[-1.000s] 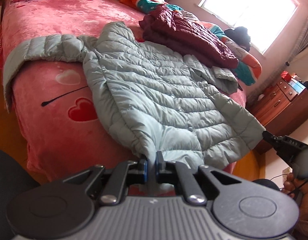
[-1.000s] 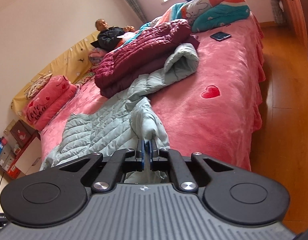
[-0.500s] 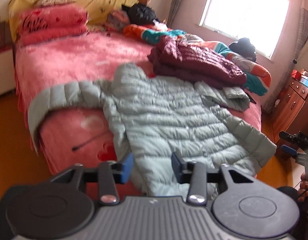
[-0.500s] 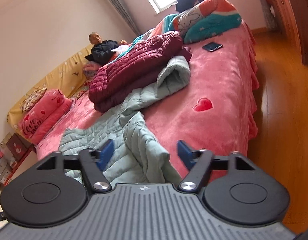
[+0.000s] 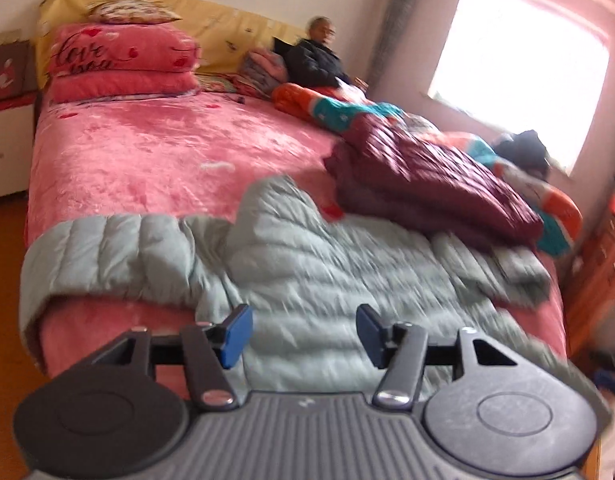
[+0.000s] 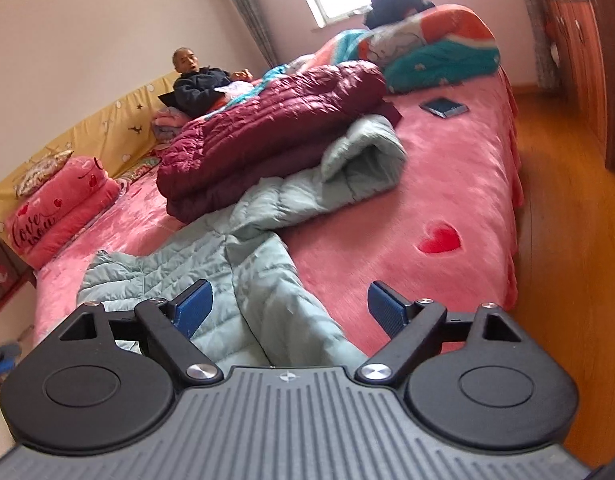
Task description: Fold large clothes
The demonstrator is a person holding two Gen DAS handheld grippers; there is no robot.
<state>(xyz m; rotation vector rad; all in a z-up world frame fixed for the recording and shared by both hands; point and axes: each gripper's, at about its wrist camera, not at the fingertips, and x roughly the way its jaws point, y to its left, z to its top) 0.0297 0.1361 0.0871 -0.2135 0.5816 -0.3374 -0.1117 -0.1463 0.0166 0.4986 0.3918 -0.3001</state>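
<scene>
- Left sleeve of the pale green down jacket drapes over the bed corner: spread wide, likely for folding inward.
- Left claw: jaws apart and opening, nothing clamped; jacket hem lies beyond them.
- Right claw: jaws wide apart, empty, jacket body below.
- Right sleeve curls against the maroon jacket; not yet flat.

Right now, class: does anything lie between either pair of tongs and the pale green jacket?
Nothing visible does. The left tongs, opening, and the open right tongs hold nothing; the pale green jacket lies directly ahead.
</scene>
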